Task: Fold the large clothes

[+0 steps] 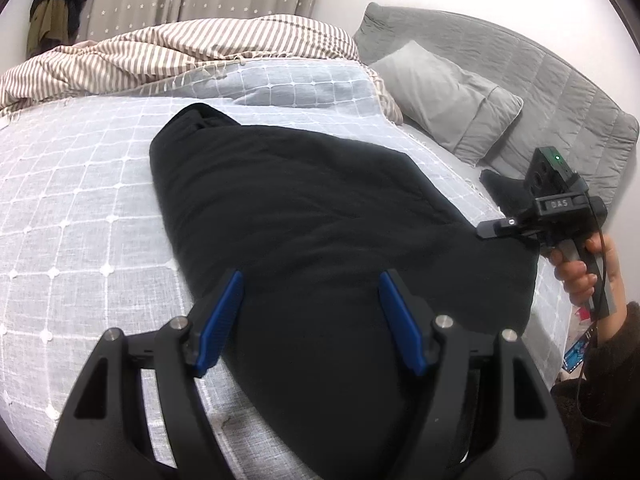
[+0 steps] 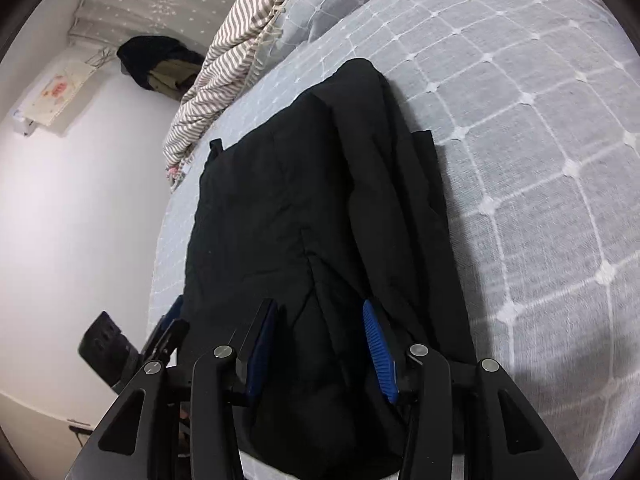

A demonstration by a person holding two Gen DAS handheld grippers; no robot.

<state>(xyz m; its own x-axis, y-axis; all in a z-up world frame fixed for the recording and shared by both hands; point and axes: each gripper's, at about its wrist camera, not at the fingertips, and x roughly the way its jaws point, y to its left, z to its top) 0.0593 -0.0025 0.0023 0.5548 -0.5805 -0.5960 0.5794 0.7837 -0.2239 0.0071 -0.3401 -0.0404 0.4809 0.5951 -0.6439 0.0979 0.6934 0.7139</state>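
The black garment (image 1: 320,216) lies folded into a long bundle on the bed (image 1: 80,200), near end between both grippers. The left gripper (image 1: 311,280) has its jaws wide apart over the cloth; the right gripper (image 2: 320,312) has jaws partly apart astride a ridge, not pinching it. For the next fold, each should bite all layers at the near corners and lift evenly. Black-on-black hides the layers and edges; the nearest hem is cut off.

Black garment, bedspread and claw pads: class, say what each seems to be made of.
Black garment: probably matte padded fabric; it lies puffy with soft creases.
Bedspread: thin woven cloth, apparently cotton, with a raised white grid.
Left claw pads: likely blue rubber or plastic, finely ribbed.
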